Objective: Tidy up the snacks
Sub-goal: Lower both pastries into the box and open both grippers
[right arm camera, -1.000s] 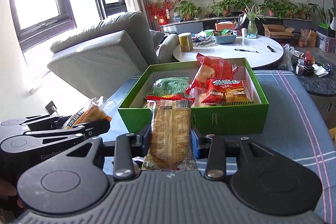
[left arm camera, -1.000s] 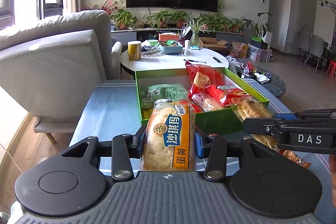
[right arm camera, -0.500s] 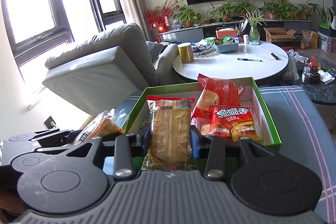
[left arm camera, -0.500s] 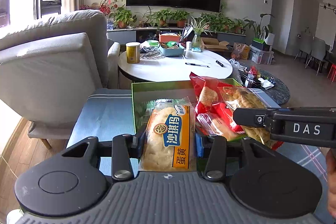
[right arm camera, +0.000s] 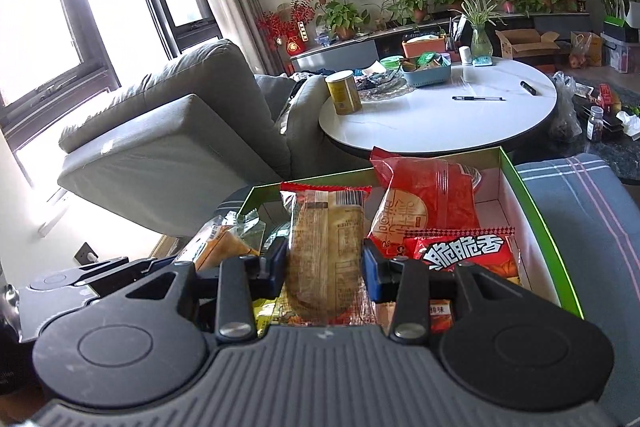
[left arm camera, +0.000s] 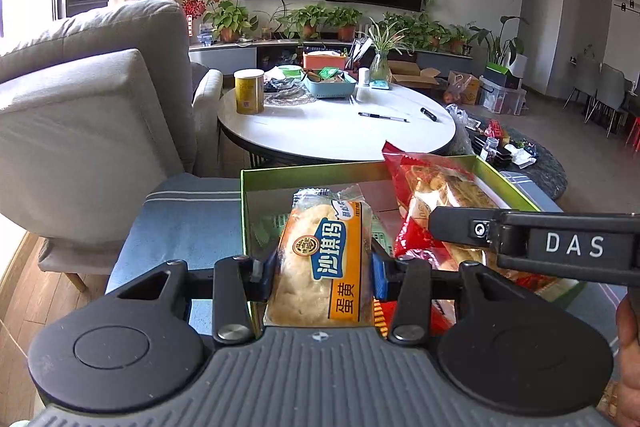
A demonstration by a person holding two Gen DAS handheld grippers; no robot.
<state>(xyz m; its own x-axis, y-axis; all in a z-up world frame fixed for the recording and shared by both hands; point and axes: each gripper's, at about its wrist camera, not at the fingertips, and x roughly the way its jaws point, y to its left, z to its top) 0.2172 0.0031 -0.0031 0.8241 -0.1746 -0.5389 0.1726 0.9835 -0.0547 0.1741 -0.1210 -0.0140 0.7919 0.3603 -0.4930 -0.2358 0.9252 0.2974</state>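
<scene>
The left gripper (left arm camera: pixel 322 269) is clamped on an orange-labelled cake pack (left arm camera: pixel 320 263), its far end over the green box (left arm camera: pixel 304 173). The right gripper (right arm camera: pixel 325 269) pinches a clear pastry pack (right arm camera: pixel 326 251), red-edged, above the same box.

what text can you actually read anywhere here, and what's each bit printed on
"DAS": white letters on the black right gripper seen from the left wrist camera.
"沙琪玛" and "蛋黄": orange-labelled clear pastry pack clamped in the left gripper.
"脆脆香": red crinkle-edged snack bag in the green cardboard box.
Too small or blurred: back-label print and barcode on the clear red-edged pastry pack in the right gripper, round emblem on the tall red bag, yellow can label.
</scene>
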